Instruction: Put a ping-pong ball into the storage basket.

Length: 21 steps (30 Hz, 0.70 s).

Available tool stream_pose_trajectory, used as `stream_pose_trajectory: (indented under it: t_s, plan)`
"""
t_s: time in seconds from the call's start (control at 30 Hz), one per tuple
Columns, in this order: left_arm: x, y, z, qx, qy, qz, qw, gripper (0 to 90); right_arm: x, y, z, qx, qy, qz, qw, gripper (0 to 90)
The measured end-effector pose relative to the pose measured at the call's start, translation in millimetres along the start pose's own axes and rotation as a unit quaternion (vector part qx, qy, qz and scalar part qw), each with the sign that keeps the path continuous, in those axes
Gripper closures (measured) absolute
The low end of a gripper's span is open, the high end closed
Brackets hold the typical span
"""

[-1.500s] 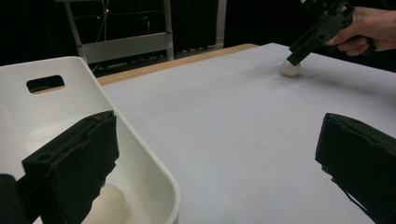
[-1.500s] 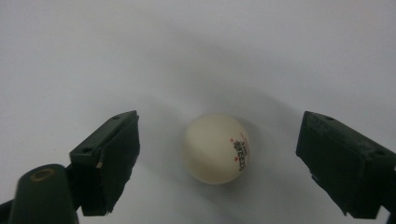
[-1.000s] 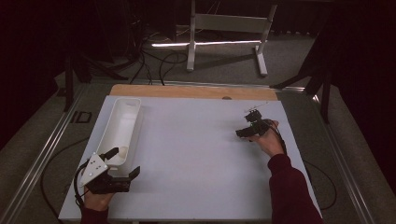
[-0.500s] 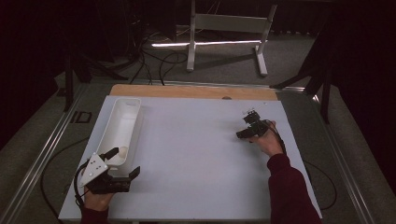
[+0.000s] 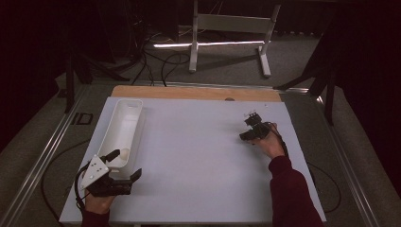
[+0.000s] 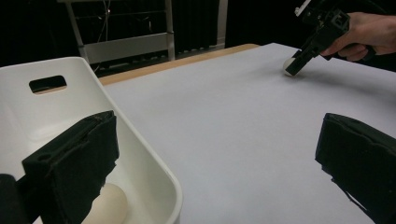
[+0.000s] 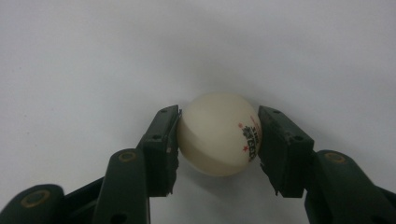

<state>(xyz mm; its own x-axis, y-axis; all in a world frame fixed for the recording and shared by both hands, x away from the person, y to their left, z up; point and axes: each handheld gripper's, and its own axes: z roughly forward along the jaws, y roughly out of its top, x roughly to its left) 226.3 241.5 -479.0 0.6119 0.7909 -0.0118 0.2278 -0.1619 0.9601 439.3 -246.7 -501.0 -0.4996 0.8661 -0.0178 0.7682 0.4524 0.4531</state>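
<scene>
The right gripper point(image 7: 218, 140) is pinching a white ball point(image 7: 219, 134) between its fingers point(image 7: 163, 140) on the bench point(image 5: 198, 156), having just closed. The left gripper point(image 6: 210, 163) is holding its fingers wide, one inside the white bin point(image 6: 140, 154).

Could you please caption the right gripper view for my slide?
Right gripper shut on a white ball resting on the white table.

The person is wearing dark red sleeves point(image 5: 292, 191). The left gripper point(image 5: 124, 165), nearest the white bin point(image 5: 124, 124), is showing a grey three-cornered plate point(image 5: 94, 170); both grippers are black.
</scene>
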Motion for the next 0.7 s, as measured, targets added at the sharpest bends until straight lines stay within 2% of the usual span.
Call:
stream_pose_trajectory:
  t_s: [0.2, 0.7]
  plan:
    - [-0.2, 0.0, 0.0, 0.0, 0.0, 0.0, 1.0, 0.3, 2.3, 0.4, -5.4, -0.007, 0.0, -0.005, 1.0, 50.5]
    - [-0.5, 0.0, 0.1, 0.0, 0.0, 0.001, 1.0, 0.3, 18.2, 2.7, -22.6, -0.029, 0.002, -0.024, 0.9993, 50.6]
